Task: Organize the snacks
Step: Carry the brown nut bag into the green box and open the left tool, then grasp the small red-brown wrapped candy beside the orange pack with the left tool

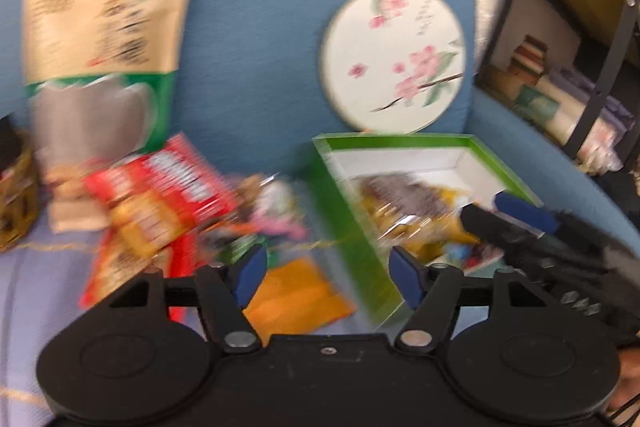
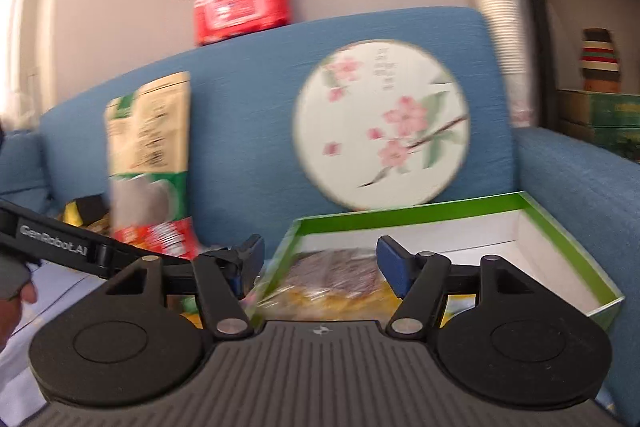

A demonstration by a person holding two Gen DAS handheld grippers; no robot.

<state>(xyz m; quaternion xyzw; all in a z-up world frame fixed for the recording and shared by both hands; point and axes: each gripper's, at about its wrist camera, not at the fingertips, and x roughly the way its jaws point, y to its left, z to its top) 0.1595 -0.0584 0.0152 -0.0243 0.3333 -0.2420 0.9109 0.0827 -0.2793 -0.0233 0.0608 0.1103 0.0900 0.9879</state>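
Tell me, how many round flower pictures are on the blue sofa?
1. The round flower panel leans against the blue sofa's backrest, just behind the open green box. The right wrist view shows the same one; blur might hide others.

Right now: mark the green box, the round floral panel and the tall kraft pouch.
green box (image 2: 568, 247), right wrist view, right wall.
round floral panel (image 2: 380, 125), right wrist view, centre of its face.
tall kraft pouch (image 1: 108, 3), left wrist view, upper printed face.
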